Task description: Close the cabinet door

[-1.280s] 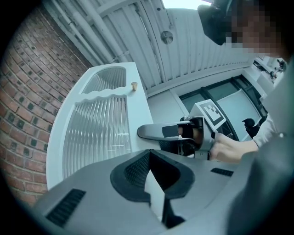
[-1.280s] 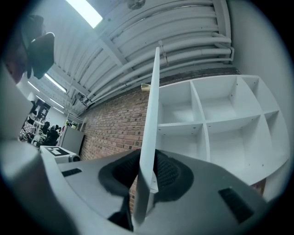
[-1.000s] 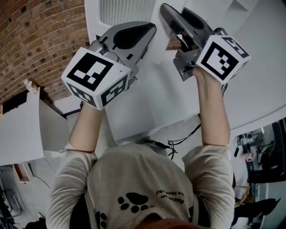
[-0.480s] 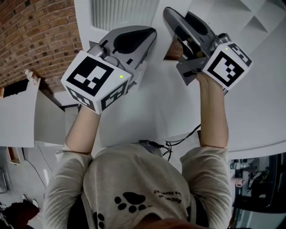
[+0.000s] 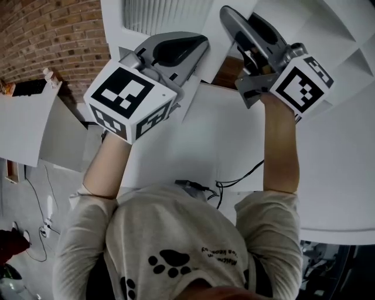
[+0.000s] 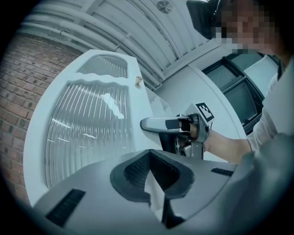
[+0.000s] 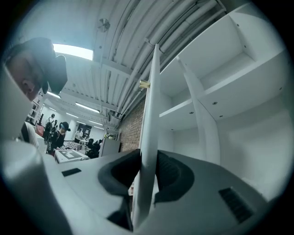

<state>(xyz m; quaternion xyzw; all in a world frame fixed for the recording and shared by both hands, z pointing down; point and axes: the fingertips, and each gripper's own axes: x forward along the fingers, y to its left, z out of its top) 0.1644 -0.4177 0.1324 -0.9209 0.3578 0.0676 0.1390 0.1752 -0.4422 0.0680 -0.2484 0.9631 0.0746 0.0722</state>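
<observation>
Door edge farther round, between right fingers.

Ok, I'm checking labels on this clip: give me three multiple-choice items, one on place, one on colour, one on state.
1. In the head view the brick wall is: A left of the door, B right of it, C not in view.
2. The door's colour: A brown, B white, C black.
3. The door is: A shut, B open, C removed.
1 A: the brick shows at the door's left. 2 B: its panel edges are white. 3 B: the right gripper clamps its edge, with shelves bare beside it.
</observation>
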